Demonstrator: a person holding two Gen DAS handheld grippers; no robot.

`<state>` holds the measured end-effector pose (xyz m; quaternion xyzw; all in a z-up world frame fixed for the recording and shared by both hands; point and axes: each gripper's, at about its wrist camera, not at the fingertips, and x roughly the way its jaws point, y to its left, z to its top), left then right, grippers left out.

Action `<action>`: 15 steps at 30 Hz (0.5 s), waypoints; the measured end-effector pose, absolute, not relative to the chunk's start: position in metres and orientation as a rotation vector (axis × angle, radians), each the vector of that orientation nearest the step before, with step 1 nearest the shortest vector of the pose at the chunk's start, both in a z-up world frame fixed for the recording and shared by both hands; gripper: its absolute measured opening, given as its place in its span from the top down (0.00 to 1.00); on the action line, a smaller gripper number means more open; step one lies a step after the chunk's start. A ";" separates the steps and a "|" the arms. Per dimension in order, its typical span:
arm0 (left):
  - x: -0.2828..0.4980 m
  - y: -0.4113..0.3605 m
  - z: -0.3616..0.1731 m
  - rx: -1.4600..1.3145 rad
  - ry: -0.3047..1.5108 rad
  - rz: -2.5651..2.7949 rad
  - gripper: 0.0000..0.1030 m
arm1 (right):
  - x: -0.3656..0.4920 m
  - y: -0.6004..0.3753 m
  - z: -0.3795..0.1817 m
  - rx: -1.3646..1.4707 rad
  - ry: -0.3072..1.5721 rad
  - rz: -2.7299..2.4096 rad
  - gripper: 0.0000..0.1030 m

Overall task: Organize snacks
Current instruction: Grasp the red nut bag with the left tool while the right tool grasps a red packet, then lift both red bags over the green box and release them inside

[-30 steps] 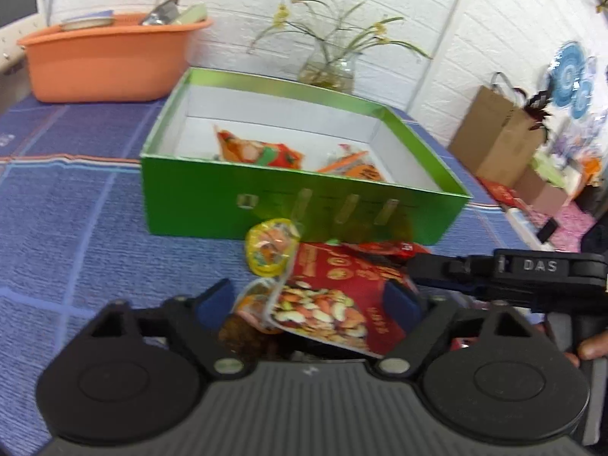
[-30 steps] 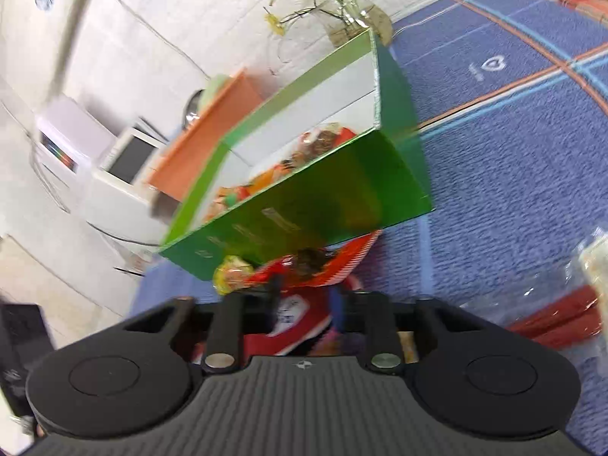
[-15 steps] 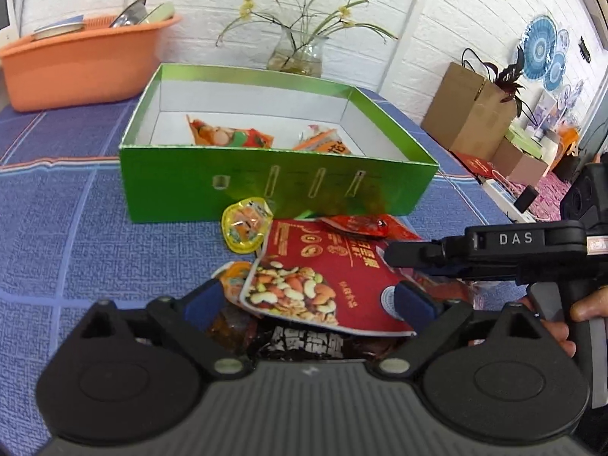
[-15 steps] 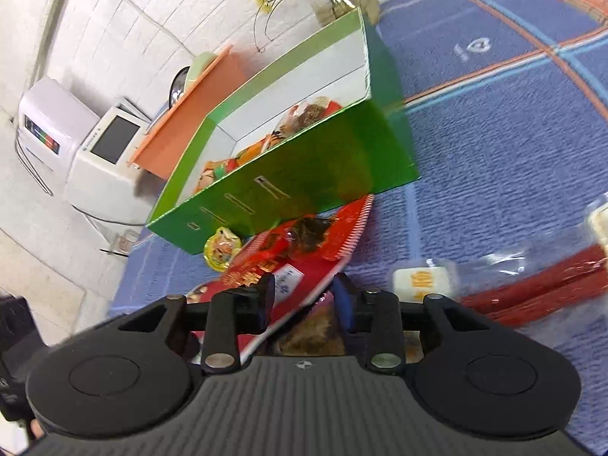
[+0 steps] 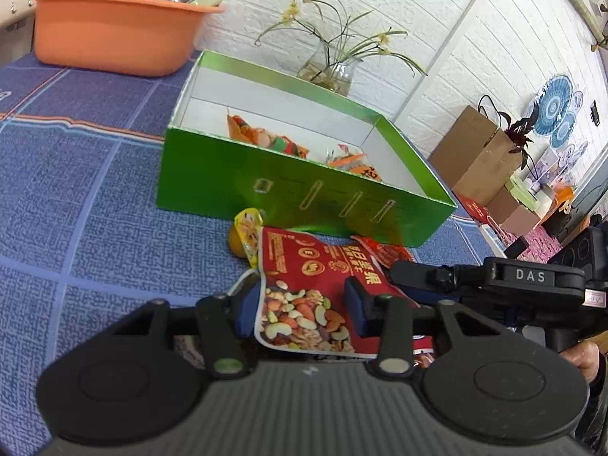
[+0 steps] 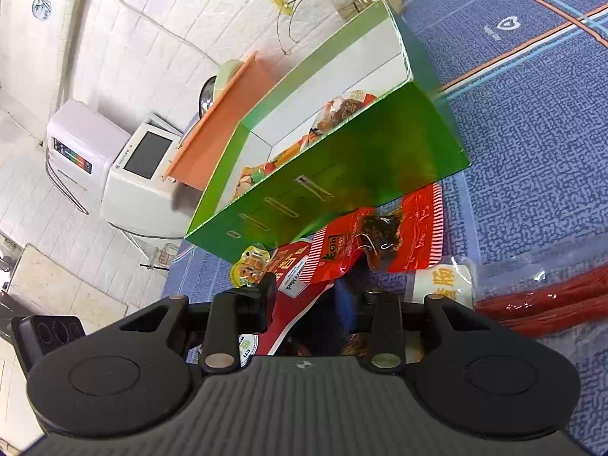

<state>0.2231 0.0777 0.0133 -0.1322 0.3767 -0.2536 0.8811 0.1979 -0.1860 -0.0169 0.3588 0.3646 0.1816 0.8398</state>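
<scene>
left gripper (image 5: 302, 309) jaws closing around red nut pouch (image 5: 304, 285) — right gripper (image 6: 304, 304) jaws apart, holding nothing.

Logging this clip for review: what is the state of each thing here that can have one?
Green box: lidless, upright, a few snack packets inside.
Red nut pouch: outside the box, between the closing left gripper fingers.
Right gripper: open, over the pile.
Yellow jelly cup: on its side by the box.
Red-striped packet: sealed, crumpled against the box.
Orange basin: holding dishes.
</scene>
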 end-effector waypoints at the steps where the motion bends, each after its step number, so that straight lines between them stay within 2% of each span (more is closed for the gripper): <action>1: 0.223 0.077 0.014 -0.271 0.784 -0.531 0.60 | 0.199 -0.186 -0.018 0.774 0.778 0.377 0.37; 2: 0.223 0.076 0.014 -0.269 0.786 -0.534 0.62 | 0.200 -0.186 -0.020 0.803 0.790 0.366 0.28; 4: 0.223 0.076 0.014 -0.266 0.788 -0.537 0.62 | 0.204 -0.184 -0.023 0.848 0.807 0.377 0.17; 5: 0.224 0.076 0.014 -0.270 0.788 -0.537 0.62 | 0.205 -0.181 -0.023 0.842 0.810 0.389 0.19; 7: 0.223 0.077 0.014 -0.271 0.786 -0.538 0.70 | 0.206 -0.173 -0.019 0.774 0.808 0.372 0.34; 8: 0.221 0.077 0.014 -0.264 0.778 -0.538 0.71 | 0.203 -0.170 -0.016 0.739 0.790 0.368 0.38; 10: 0.218 0.079 0.014 -0.265 0.777 -0.552 0.72 | 0.196 -0.163 -0.007 0.661 0.756 0.362 0.39; 12: 0.210 0.084 0.015 -0.278 0.764 -0.559 0.73 | 0.185 -0.158 0.001 0.612 0.714 0.363 0.45; 15: 0.186 0.089 0.028 -0.265 0.692 -0.576 0.73 | 0.164 -0.159 0.011 0.607 0.654 0.399 0.46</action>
